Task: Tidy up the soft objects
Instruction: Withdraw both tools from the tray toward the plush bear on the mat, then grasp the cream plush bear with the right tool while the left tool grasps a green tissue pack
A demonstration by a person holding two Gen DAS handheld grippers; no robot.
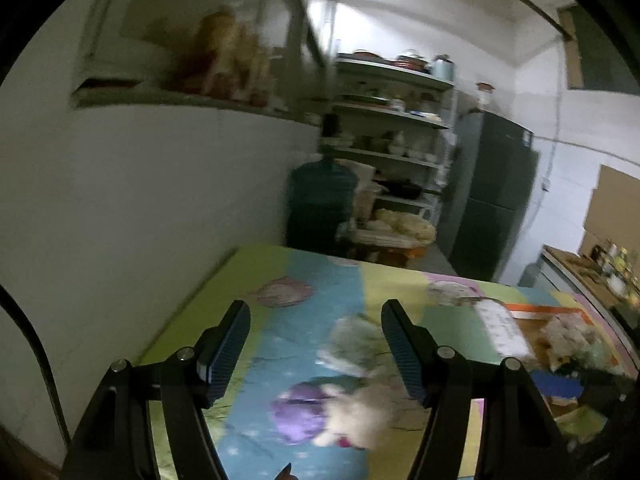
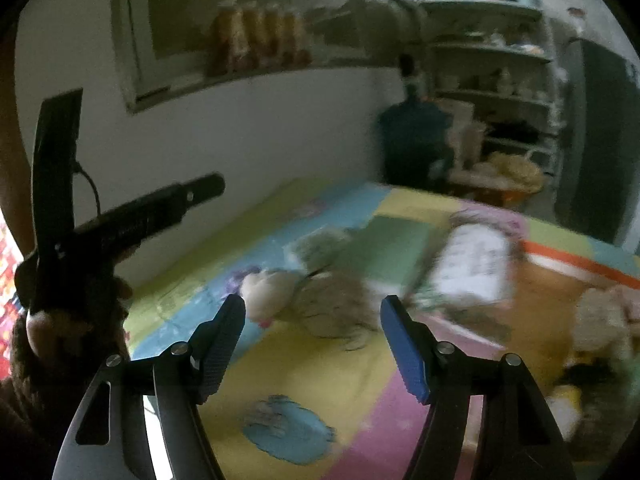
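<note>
Soft toys (image 1: 352, 416) are lying loose on the tabletop (image 1: 256, 320) while you are holding both tongs (image 1: 316, 344) (image 2: 312, 340) wide open, empty, sorting barely begun.

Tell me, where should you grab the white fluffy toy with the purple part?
Probably by its round white body, coming down from above. The white fluffy toy lies flat on the colourful mat, the purple part beside it, and the open left hand-held gripper looks wide enough.
</note>
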